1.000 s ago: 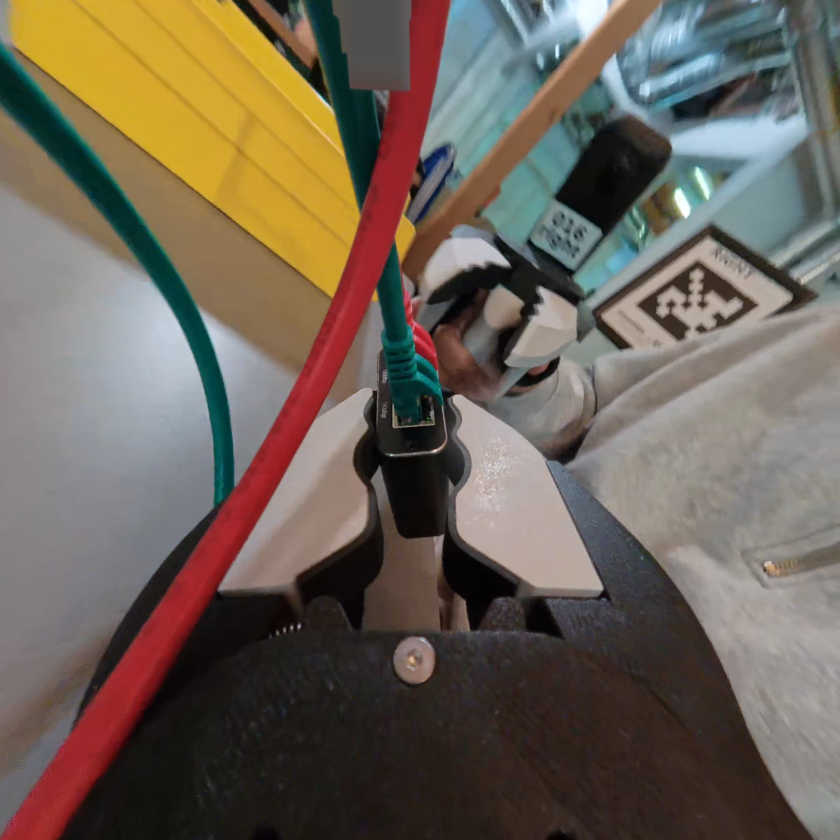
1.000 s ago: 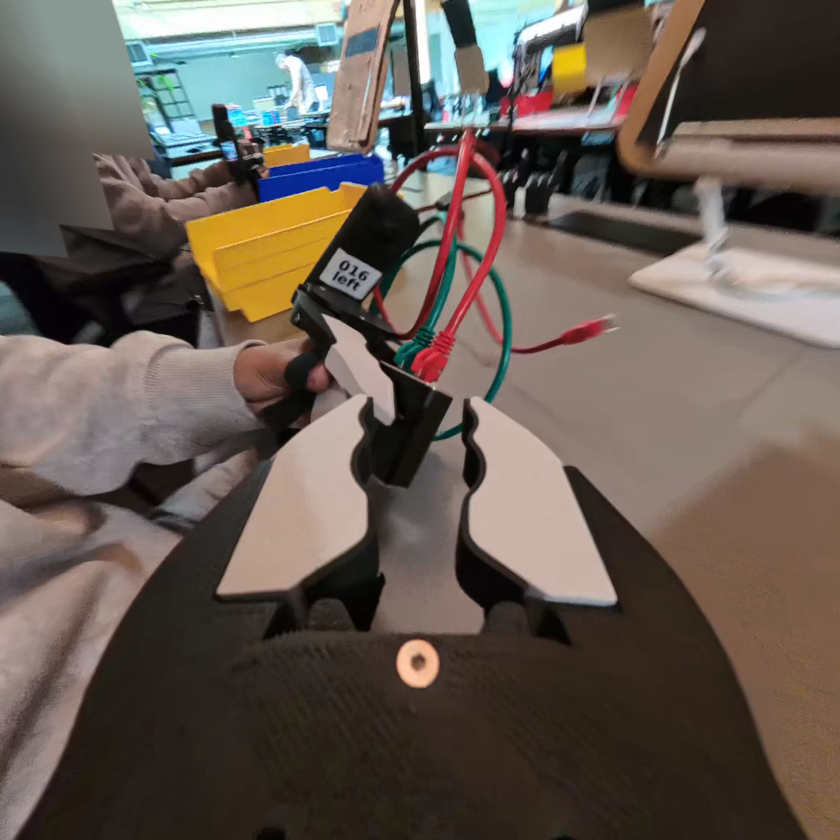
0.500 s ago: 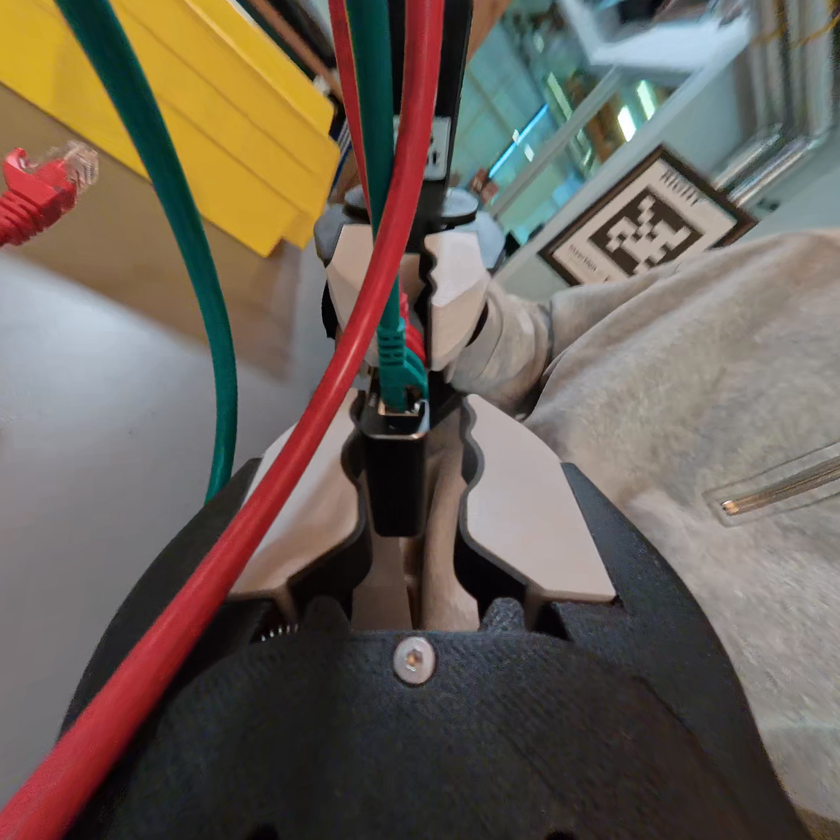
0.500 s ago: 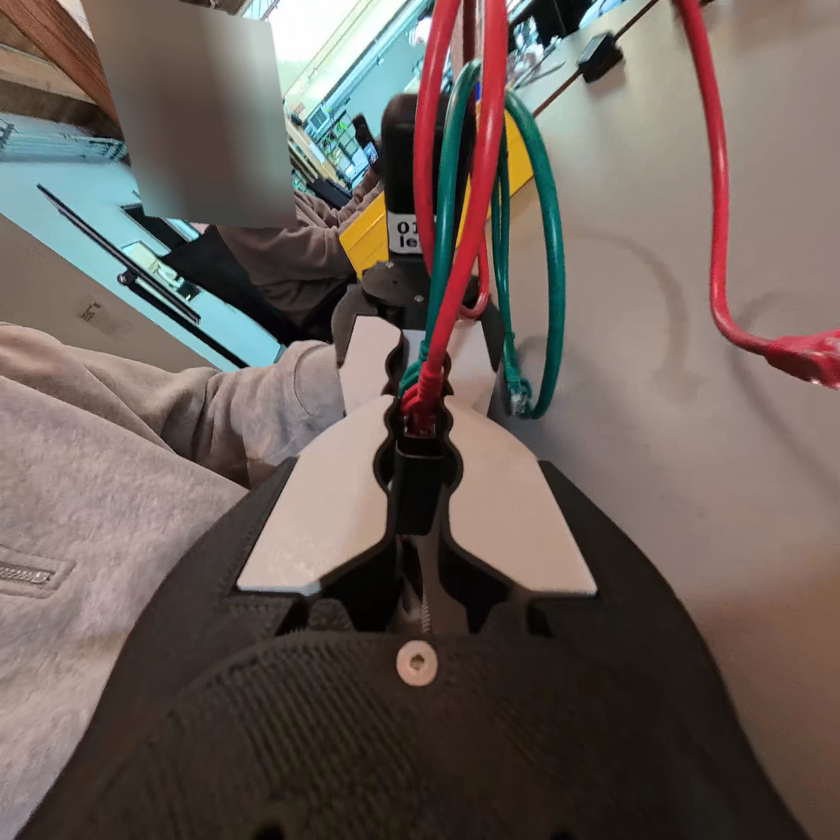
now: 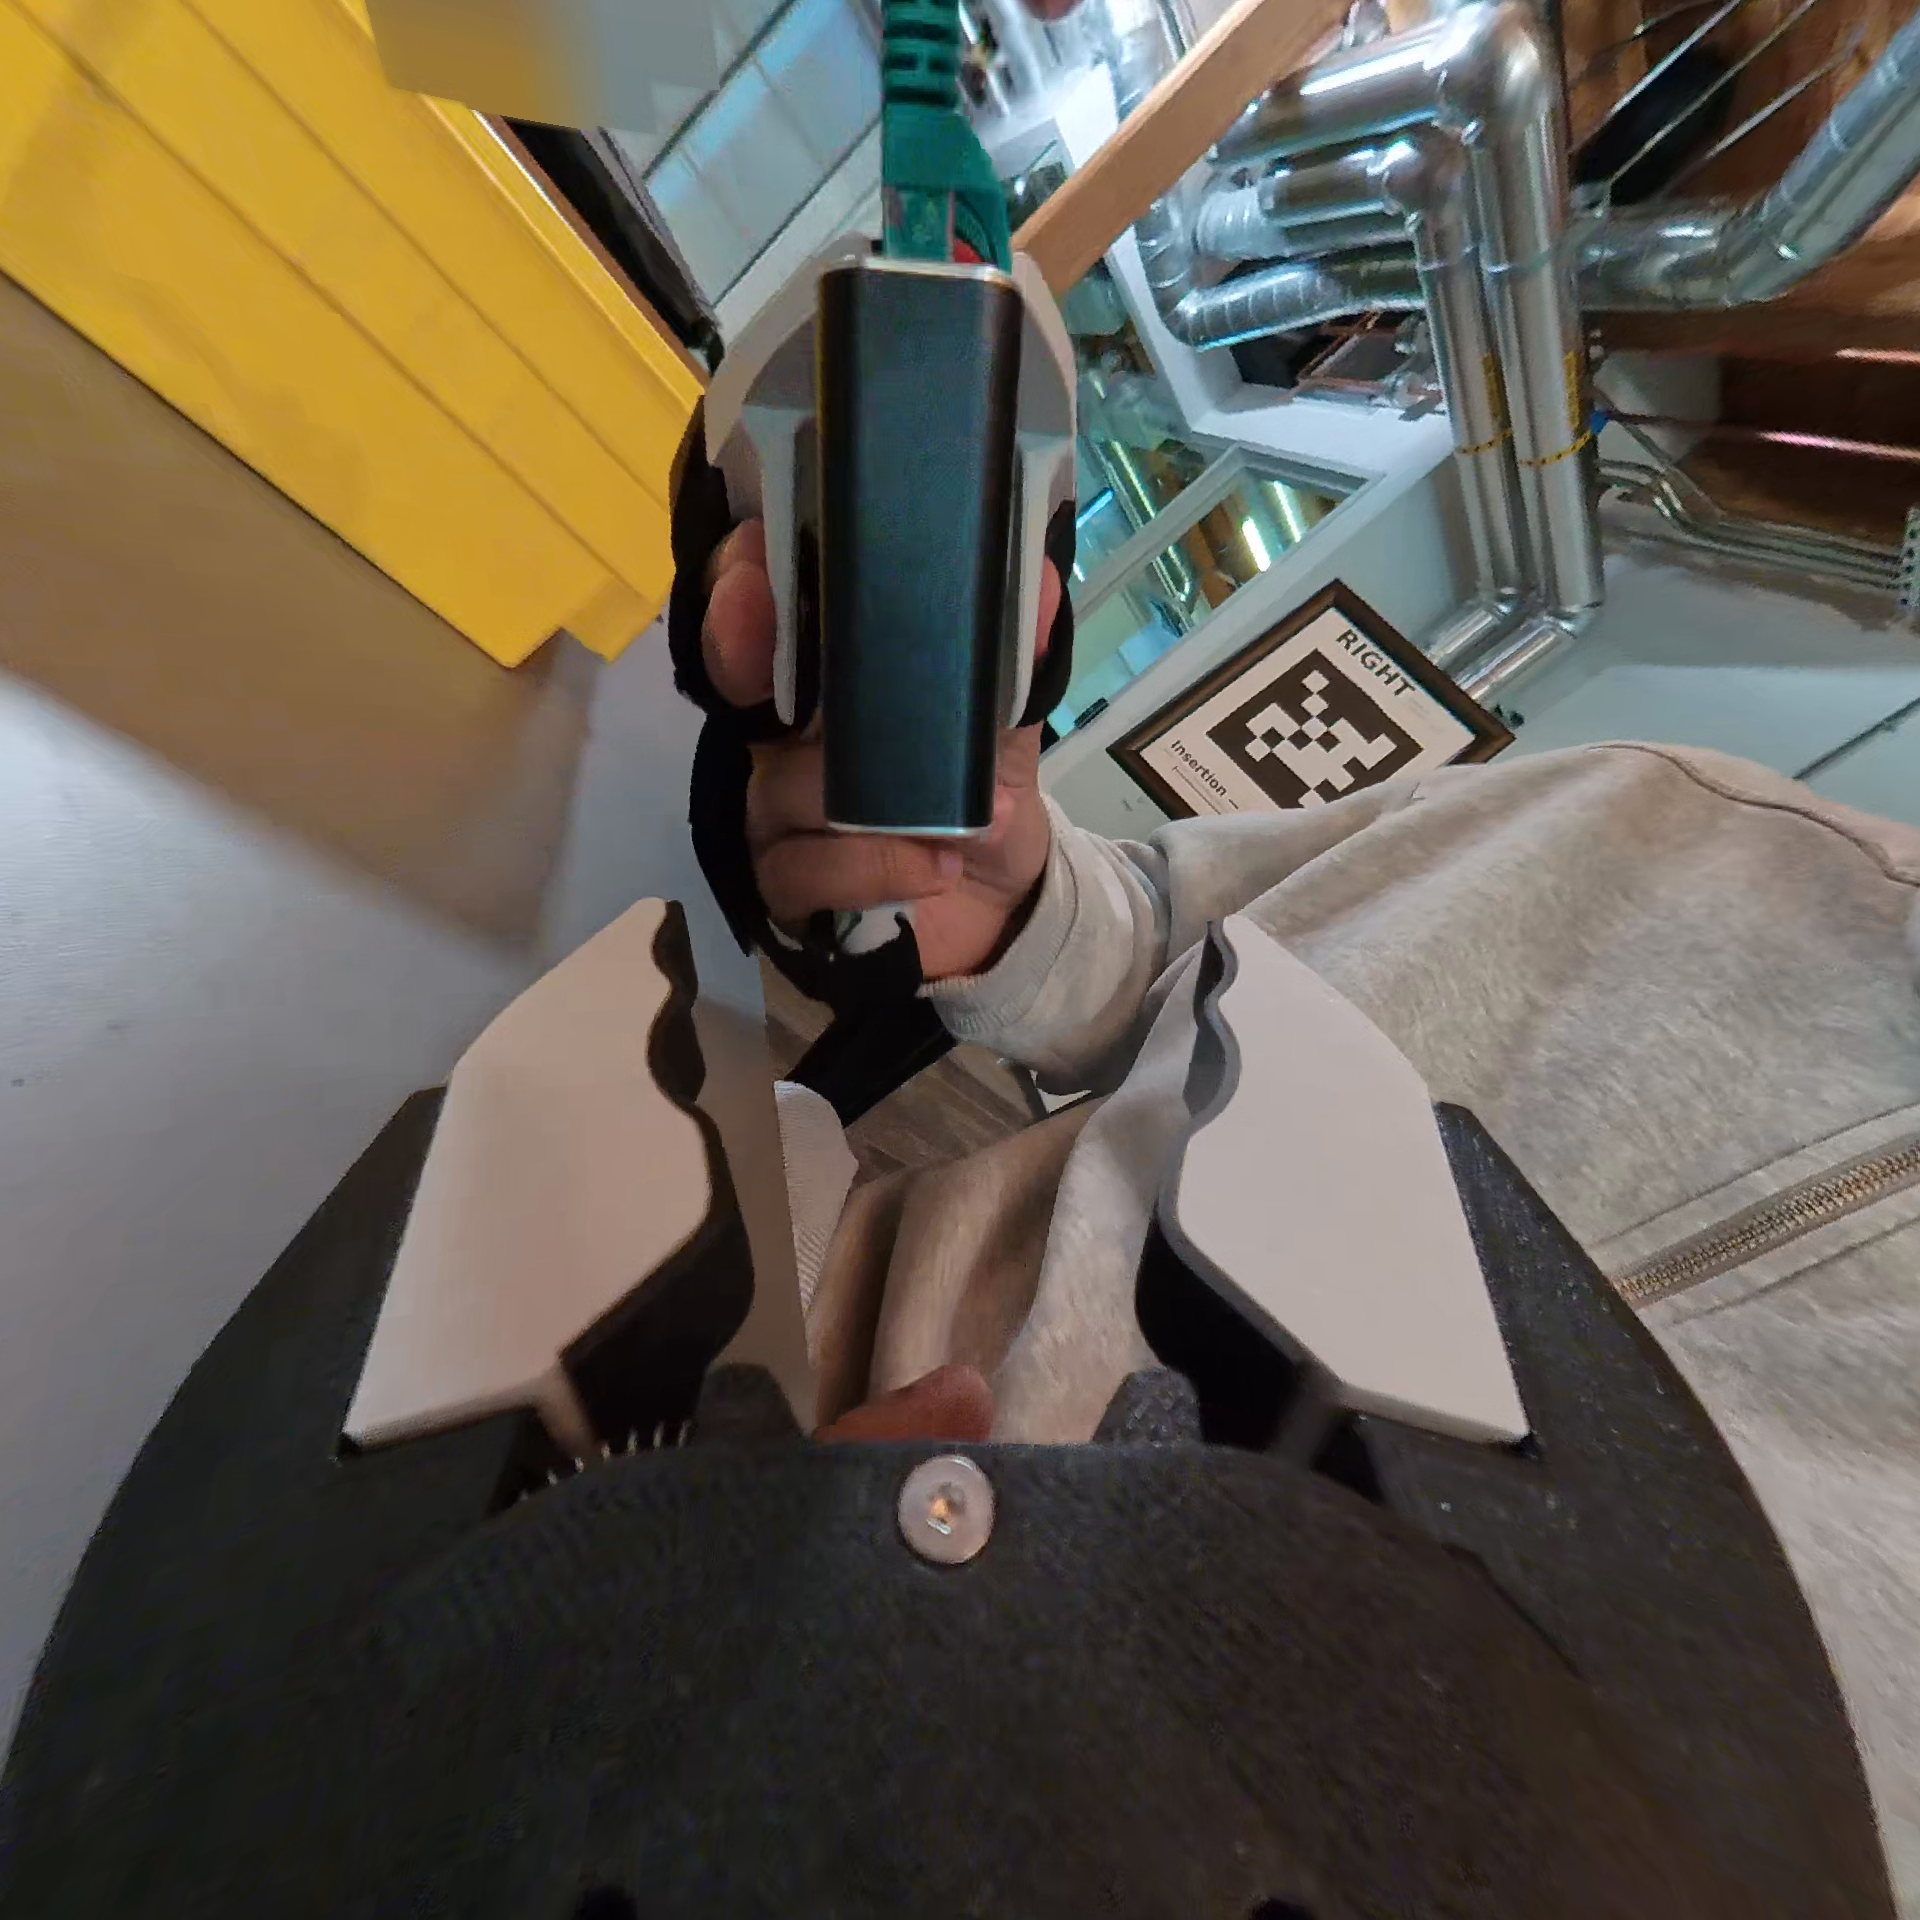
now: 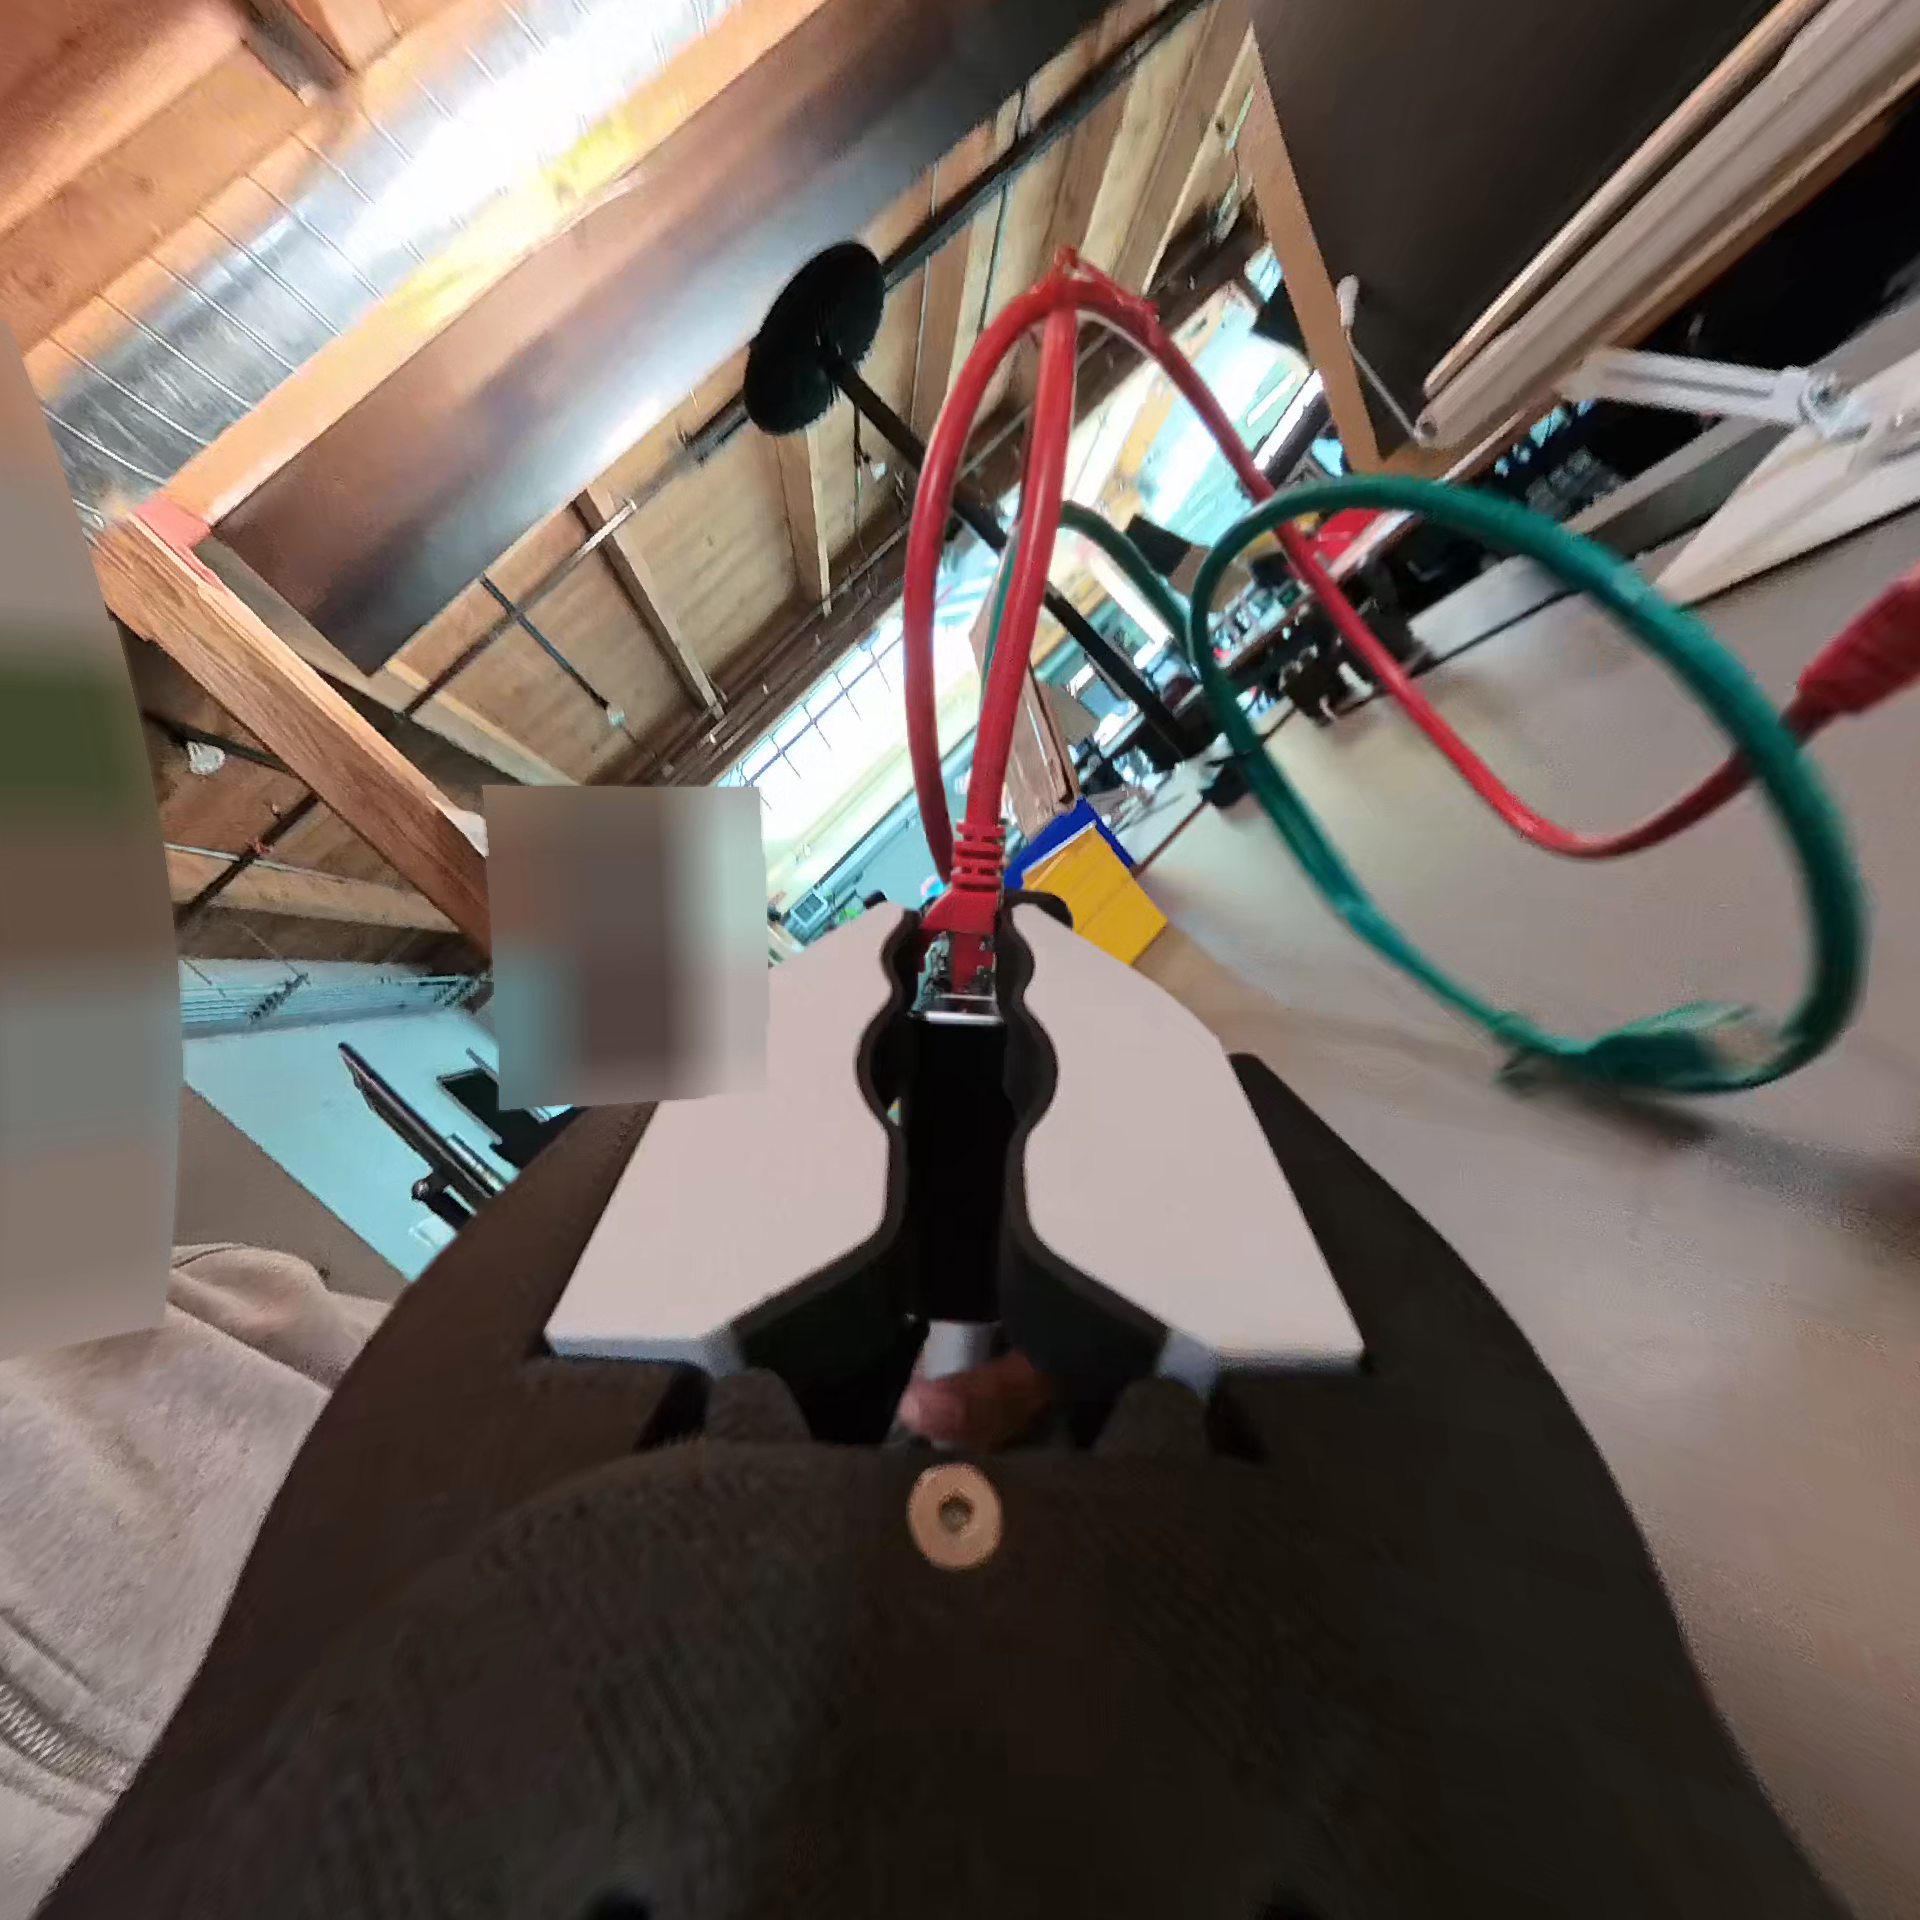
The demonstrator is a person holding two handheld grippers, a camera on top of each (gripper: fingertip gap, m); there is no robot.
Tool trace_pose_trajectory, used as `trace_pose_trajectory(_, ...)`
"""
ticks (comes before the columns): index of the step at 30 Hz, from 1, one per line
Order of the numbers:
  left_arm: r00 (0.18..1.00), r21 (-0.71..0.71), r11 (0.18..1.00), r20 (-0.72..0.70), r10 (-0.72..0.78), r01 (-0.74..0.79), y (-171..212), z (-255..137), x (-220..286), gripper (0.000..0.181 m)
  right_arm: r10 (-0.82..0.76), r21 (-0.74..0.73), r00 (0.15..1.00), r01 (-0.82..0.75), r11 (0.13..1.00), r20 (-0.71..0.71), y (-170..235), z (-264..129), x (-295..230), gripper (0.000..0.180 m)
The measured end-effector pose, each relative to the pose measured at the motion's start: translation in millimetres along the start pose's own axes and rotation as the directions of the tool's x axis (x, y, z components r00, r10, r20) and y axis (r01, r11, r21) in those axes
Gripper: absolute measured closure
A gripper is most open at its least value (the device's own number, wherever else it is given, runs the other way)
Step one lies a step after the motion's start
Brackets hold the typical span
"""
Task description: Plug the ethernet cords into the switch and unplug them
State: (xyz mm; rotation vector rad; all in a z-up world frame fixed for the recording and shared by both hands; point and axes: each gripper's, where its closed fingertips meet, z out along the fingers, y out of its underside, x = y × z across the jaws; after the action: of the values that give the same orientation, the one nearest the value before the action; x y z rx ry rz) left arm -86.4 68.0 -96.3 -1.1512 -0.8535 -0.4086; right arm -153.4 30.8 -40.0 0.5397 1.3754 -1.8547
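Observation:
In the left wrist view my left gripper (image 5: 940,925) is wide open and empty. Ahead of it the black switch (image 5: 909,540) hangs in the air, clamped between the right gripper's white fingers (image 5: 1044,416), with a green plug (image 5: 925,208) in its far end. In the right wrist view my right gripper (image 6: 961,925) is shut on the switch (image 6: 951,1143). A red plug (image 6: 971,904) sits in a port at its tip. The red cord (image 6: 935,520) and green cord (image 6: 1558,935) loop out ahead. A loose green plug (image 6: 1621,1049) and a loose red plug (image 6: 1870,644) hang at the right.
A yellow bin (image 5: 312,312) stands on the grey table (image 5: 156,1039) at the left. A framed marker sign (image 5: 1309,727) and a person's grey sleeve (image 5: 1558,1039) are at the right. Yellow and blue bins (image 6: 1091,883) show farther off in the right wrist view.
My left gripper let go of the switch, opened wide and drew back. My right gripper closed on the switch and now carries it alone, tilted upward with the cords swinging.

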Motion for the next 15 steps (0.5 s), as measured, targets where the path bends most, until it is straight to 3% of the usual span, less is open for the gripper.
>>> trace_pose_trajectory(5, 0.999, 0.228, 0.974, -0.037, -0.003, 0.011, -23.7, 1.4, 6.0, 0.102, 0.006, 0.029, 1.0, -0.005, 1.0, -0.004, 18.1, 12.7, -4.8, 0.165)
trace_pose_trajectory(9, 0.989, 0.361, 0.923, -0.109, -0.102, 0.135, -37.5, -13.1, 2.7, 0.104, -0.027, 0.001, 0.999, 0.027, 1.0, -0.036, 38.7, 24.7, -4.8, 0.166)
trace_pose_trajectory(12, 0.991, 0.391, 0.914, -0.11, -0.07, 0.108, -42.6, -24.5, 4.7, 0.139, -0.05, -0.035, 0.998, 0.049, 0.998, -0.026, 50.6, 32.1, -8.0, 0.166)
trace_pose_trajectory(15, 0.998, 0.373, 0.927, -0.061, -0.015, 0.037, -44.0, -28.5, 7.5, 0.151, -0.111, -0.041, 0.993, 0.109, 0.993, -0.03, 49.9, 33.6, -10.7, 0.166)
